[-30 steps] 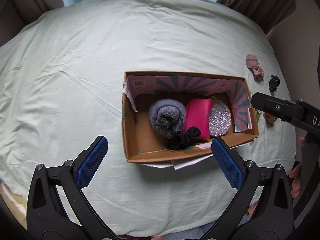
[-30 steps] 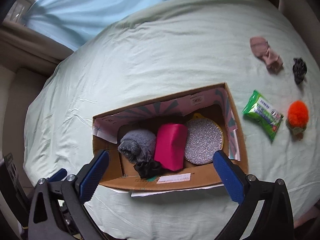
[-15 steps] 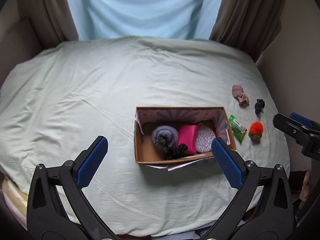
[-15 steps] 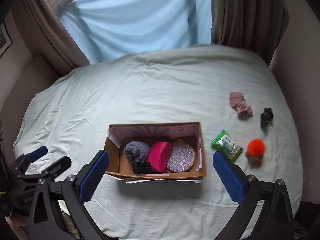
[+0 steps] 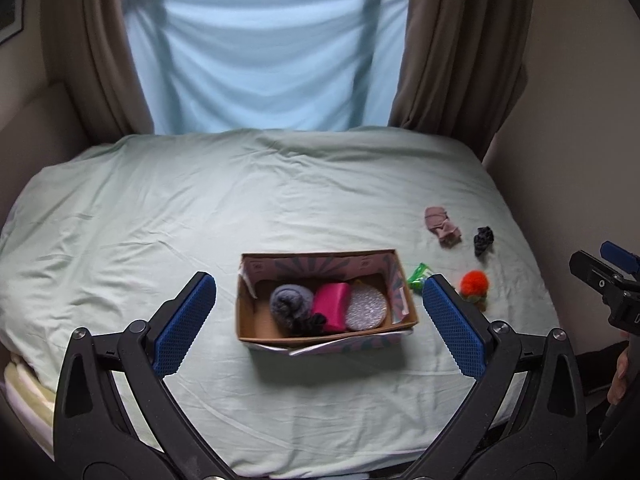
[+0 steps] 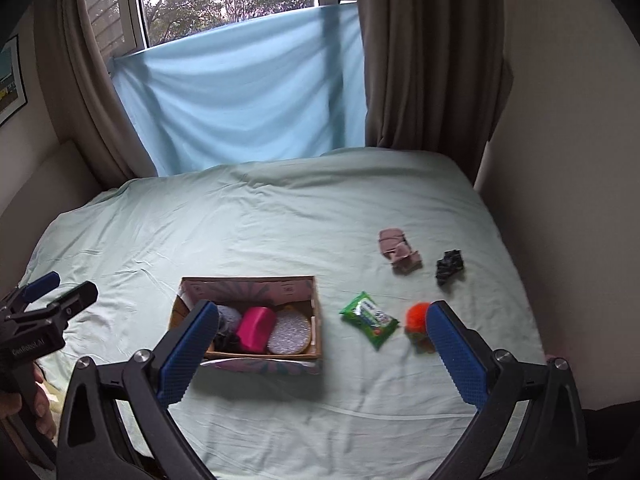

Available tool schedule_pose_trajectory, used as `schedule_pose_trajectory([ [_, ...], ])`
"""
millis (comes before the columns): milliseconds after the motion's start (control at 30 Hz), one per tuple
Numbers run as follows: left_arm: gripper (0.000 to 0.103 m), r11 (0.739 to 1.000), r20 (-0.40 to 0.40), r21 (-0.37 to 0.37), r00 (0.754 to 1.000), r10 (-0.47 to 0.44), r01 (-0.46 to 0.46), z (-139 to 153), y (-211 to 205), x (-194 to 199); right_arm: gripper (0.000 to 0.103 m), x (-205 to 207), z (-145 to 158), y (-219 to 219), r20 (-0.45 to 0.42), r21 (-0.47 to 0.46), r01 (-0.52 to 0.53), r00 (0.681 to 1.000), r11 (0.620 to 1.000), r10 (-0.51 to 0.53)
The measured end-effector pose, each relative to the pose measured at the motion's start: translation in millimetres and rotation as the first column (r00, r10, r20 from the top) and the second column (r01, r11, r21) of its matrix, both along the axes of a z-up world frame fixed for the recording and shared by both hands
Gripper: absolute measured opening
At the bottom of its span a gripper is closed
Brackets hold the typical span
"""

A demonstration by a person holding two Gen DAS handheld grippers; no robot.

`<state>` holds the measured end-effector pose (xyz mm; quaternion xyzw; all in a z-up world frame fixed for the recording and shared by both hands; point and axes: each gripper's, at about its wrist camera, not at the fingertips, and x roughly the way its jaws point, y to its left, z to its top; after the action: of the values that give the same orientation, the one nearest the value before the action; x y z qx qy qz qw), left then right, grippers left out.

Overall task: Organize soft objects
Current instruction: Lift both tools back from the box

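Observation:
A cardboard box (image 5: 404,284) (image 6: 318,316) sits on the pale green bed (image 5: 200,208). Inside lie a grey rolled sock (image 5: 290,302), a pink pouch (image 5: 332,308) (image 6: 256,328), a silver round pad (image 5: 366,310) (image 6: 289,336) and a black scrunchie (image 5: 310,322). Right of the box lie a green packet (image 6: 370,320), an orange pompom (image 5: 474,282) (image 6: 416,316), a pink sock (image 5: 442,226) (image 6: 398,250) and a black cloth piece (image 5: 483,239) (image 6: 450,266). My left gripper (image 5: 320,322) and right gripper (image 6: 320,354) are open, empty, held back from the bed's near edge.
A blue sheet (image 5: 256,60) hangs over the window between brown curtains (image 5: 452,52). A wall (image 6: 560,160) runs along the bed's right side. The other gripper shows at each view's edge, the right one (image 5: 604,280), the left one (image 6: 44,312).
Both grippers have pulled back and up from the box, so the whole bed and the window have come into view. The objects have not moved.

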<state>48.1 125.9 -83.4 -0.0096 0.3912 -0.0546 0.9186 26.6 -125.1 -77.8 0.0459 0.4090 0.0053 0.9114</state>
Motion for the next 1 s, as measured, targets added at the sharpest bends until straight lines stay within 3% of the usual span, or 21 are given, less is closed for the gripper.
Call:
schedule_pose_trajectory([
  [233,0.103,1.000,-0.009,-0.008,1.000,-0.016,0.016,1,-56,-7,0.103,-22,12,-50,0.044,-0.003,0.017,0.999,1.000,-0.017],
  [400,0.103,1.000,-0.047,-0.009,0.999,-0.023,0.023,-12,-102,0,0.103,-24,10,-84,0.053,-0.032,0.009,0.999,0.999,-0.007],
  [533,0.103,1.000,-0.095,-0.020,0.995,-0.024,0.022,-29,-140,11,0.103,-20,-1,-117,0.036,-0.005,0.002,0.999,1.000,-0.001],
  [800,0.103,0.995,-0.222,-0.096,0.975,0.003,-0.025,-94,-215,57,0.103,8,-51,-178,-0.042,0.024,-0.044,0.998,0.999,0.045],
  [1000,0.103,0.993,-0.276,-0.094,0.960,0.045,-0.073,-159,-268,98,0.103,44,-112,-214,-0.090,0.052,-0.097,0.991,0.994,0.102],
])
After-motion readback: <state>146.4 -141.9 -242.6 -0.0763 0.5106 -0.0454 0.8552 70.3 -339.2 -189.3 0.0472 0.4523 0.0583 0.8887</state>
